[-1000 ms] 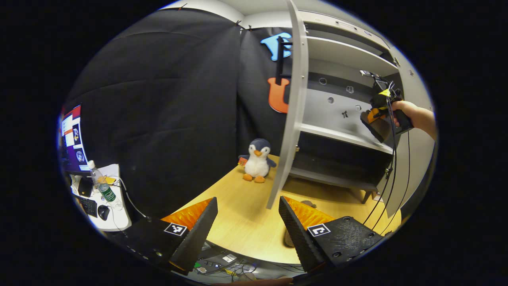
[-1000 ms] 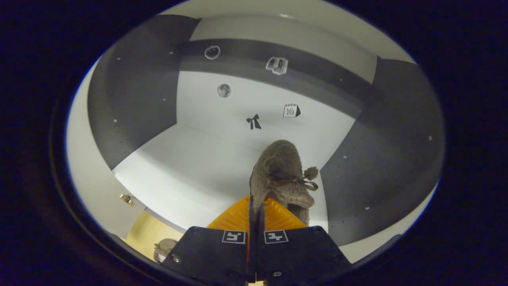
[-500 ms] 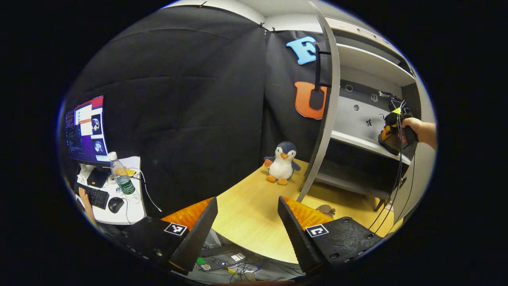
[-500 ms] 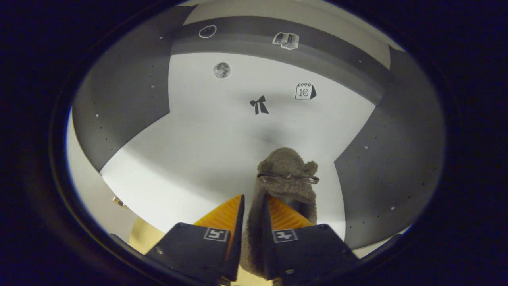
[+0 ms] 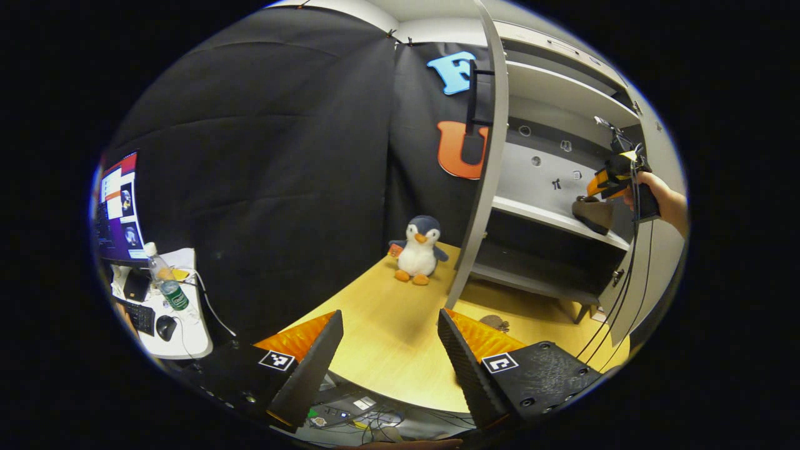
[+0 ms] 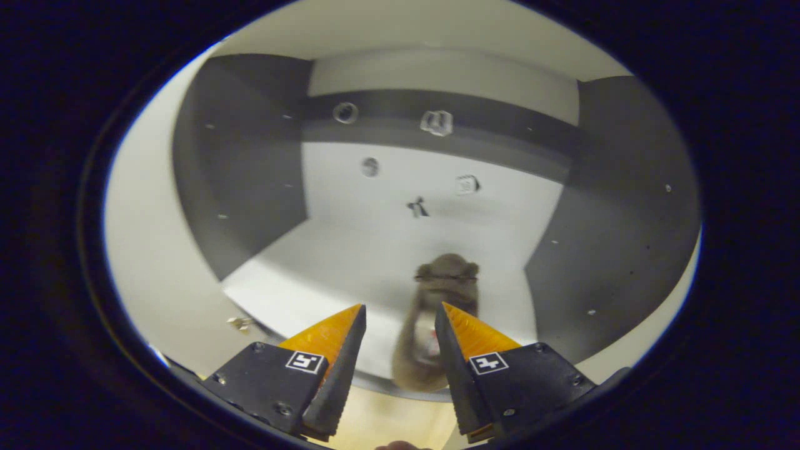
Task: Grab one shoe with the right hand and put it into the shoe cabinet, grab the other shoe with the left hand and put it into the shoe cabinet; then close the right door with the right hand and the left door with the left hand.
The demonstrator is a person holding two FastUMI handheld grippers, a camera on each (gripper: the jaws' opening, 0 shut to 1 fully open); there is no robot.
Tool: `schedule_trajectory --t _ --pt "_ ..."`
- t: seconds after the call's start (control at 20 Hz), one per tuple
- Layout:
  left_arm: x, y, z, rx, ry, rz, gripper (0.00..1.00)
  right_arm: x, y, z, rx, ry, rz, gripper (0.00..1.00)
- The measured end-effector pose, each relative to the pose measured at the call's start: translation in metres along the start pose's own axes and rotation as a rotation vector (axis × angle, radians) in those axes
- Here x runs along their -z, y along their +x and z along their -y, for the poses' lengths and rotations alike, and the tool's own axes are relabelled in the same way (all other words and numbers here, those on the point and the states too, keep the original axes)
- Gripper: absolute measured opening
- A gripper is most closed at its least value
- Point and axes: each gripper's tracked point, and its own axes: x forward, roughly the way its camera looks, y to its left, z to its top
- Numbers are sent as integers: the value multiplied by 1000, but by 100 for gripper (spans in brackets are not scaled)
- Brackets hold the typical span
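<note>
While the shoe cabinet (image 5: 556, 187) takes up most of the right side of the left gripper view, you can see it's a flat-panel thing, matte pale grey shelves with darker grey side walls dotted with little peg holes, and small stickers on the back panel. Its left door (image 5: 484, 156) stands swung open, a thin pale slab seen almost edge-on, and the right door (image 5: 650, 250) hangs open on the far side. Below it all is the desk (image 5: 387, 337), smooth light wood-grain with a rounded front edge.

On the middle shelf (image 6: 325, 275) sits one shoe (image 6: 437, 325), a fuzzy grey-brown slipper, soft and rounded, with a thin dark bow across the top; its heel sticks out a bit over the shelf's front lip. The right gripper (image 6: 400, 312) is spread wide with the slipper's heel end between its fingers, and neither finger looks to be pressing on it. In the left gripper view a hand (image 5: 656, 197) holds that gripper just above the slipper.

The other shoe (image 5: 495, 322), same fuzzy look, lies on the desk in front of the cabinet. The left gripper (image 5: 390, 322) hangs wide open over the desk edge, holding nothing; its inner faces are ribbed

A plush penguin (image 5: 417, 250) stands on the desk near the left door
</note>
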Motion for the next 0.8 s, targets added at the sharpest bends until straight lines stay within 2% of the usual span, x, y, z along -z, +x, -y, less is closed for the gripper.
schedule_trajectory --t 0.15,0.2,0.3,0.35,0.55,0.8 --pt "9 11 24 80 17 -31 93 -22 -67 -3 19 -25 185 75" --pt "17 15 33 116 32 -48 93 -26 -91 -2 39 -28 240 87" --pt "41 22 53 188 73 -107 93 -33 -134 4 100 -40 325 100" --pt "57 27 63 219 91 -143 93 -32 -150 4 118 -41 342 100" --pt "105 52 112 339 158 -238 93 -1 -195 15 177 -6 310 100" --pt "140 114 163 383 198 -290 93 48 -238 37 233 42 194 100"
